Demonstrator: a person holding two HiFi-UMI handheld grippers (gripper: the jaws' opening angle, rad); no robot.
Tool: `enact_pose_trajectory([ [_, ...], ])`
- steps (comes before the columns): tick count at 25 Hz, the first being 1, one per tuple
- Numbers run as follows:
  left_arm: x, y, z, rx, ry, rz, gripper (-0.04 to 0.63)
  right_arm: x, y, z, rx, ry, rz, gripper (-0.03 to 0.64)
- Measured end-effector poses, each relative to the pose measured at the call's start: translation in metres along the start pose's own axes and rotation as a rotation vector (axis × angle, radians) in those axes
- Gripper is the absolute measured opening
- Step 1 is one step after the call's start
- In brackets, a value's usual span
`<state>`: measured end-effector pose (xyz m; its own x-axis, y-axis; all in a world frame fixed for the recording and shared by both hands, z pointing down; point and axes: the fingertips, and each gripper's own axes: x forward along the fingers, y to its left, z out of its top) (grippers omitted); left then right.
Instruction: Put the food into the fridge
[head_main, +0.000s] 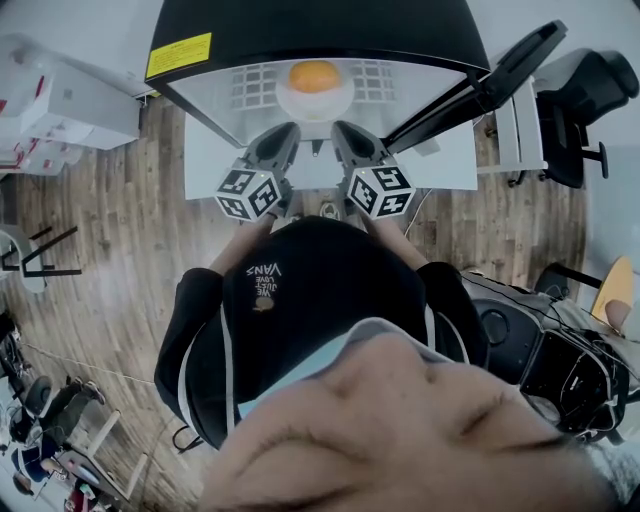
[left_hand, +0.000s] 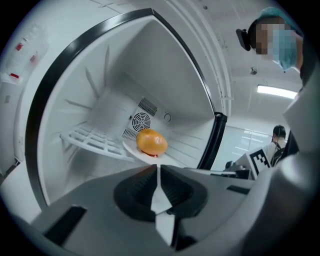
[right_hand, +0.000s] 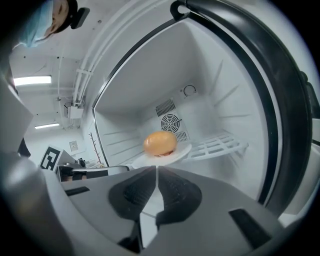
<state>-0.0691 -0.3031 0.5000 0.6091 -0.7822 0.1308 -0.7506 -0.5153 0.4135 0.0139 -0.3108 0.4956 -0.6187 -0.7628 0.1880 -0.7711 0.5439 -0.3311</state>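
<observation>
A round orange-brown piece of food (head_main: 314, 76) lies on a white plate (head_main: 314, 103) on the wire shelf (head_main: 250, 88) inside the open fridge (head_main: 300, 25). Both grippers hang side by side just in front of the fridge opening, short of the plate. My left gripper (head_main: 291, 128) is shut with nothing between its jaws; in the left gripper view the food (left_hand: 151, 142) and plate (left_hand: 131, 148) lie beyond its closed tips (left_hand: 158, 167). My right gripper (head_main: 339, 128) is likewise shut and empty, with the food (right_hand: 160, 143) and plate (right_hand: 184, 150) ahead of its tips (right_hand: 156, 170).
The fridge door (head_main: 500, 75) stands swung open to the right. The shelf (right_hand: 217, 145) has bare wire beside the plate, and a fan grille (right_hand: 170, 122) sits in the back wall. White boxes (head_main: 60, 100) stand at the left, an office chair (head_main: 585, 90) at the right.
</observation>
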Motion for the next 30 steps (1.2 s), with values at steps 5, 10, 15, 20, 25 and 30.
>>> enact_pose_trajectory([
  [5, 0.005, 0.001, -0.001, 0.008, 0.017, -0.003, 0.031, 0.004, -0.003, 0.003, -0.003, -0.001, 0.000, 0.023],
  [10, 0.010, 0.003, -0.001, 0.007, 0.019, -0.003, 0.031, 0.007, -0.006, 0.004, 0.000, 0.000, 0.001, 0.023],
  [15, 0.016, 0.006, 0.000, -0.002, 0.015, 0.001, 0.031, 0.012, -0.010, 0.006, 0.003, 0.001, 0.006, 0.023],
  [20, 0.021, 0.010, 0.002, -0.013, 0.009, 0.007, 0.031, 0.018, -0.013, 0.007, 0.010, 0.002, 0.012, 0.023],
  [25, 0.026, 0.014, 0.004, -0.020, 0.007, 0.011, 0.031, 0.024, -0.017, 0.011, 0.007, 0.001, 0.017, 0.023],
  [30, 0.030, 0.017, 0.008, -0.039, 0.004, 0.010, 0.031, 0.030, -0.019, 0.019, -0.008, -0.009, 0.016, 0.023],
])
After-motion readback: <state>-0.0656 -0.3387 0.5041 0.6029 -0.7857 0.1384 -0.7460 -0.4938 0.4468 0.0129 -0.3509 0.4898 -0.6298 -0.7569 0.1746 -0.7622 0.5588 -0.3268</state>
